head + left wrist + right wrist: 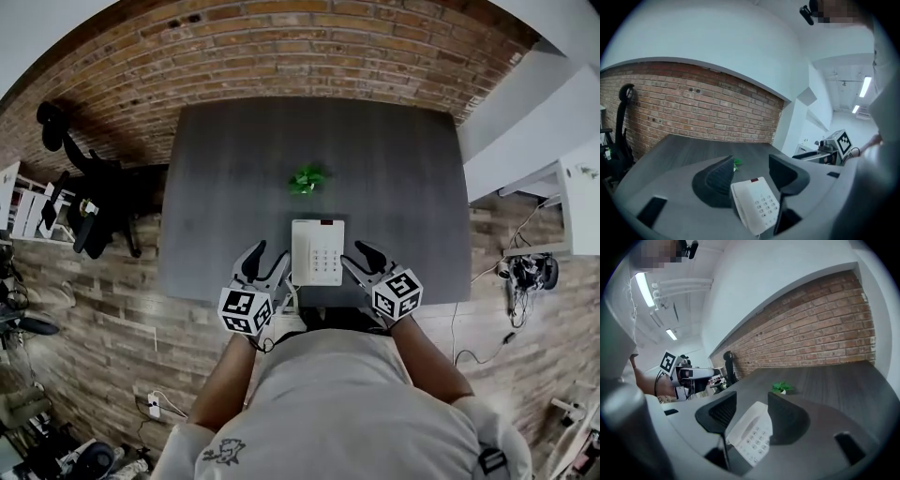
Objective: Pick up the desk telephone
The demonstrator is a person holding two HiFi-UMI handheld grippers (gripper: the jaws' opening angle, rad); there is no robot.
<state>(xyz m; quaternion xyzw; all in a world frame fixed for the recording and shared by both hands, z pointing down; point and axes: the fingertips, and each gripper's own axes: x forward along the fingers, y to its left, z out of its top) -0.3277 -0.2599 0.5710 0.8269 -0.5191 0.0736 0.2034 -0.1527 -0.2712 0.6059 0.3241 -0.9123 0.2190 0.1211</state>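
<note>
- The white, flat, rectangular plastic desk telephone [318, 251] with its grey keypad lies flat on the dark grey wood-grain table [394, 159]. It is near the front edge, right before the person. It is not lifted yet, so I'd say the pickup is only at the approach.
- The left gripper [265, 260] sits just beside the phone's left side, its black jaws wide apart and pressing on nothing. In the left gripper view the phone shows between and beyond them.
- The right gripper [361, 260] mirrors it on the phone's right side, jaws likewise spread, nothing clamped.
- Left to do, as I judge it: bring the jaws onto the phone's edges, close them, and raise it off the table.
- Count so far: one telephone, two grippers, one table.
- Further out there is one small green potted plant [307, 179] at mid-table, behind the phone and well apart from it. One black office chair [94, 202] stands off the table's left end, and one red brick wall [281, 47] runs behind.
</note>
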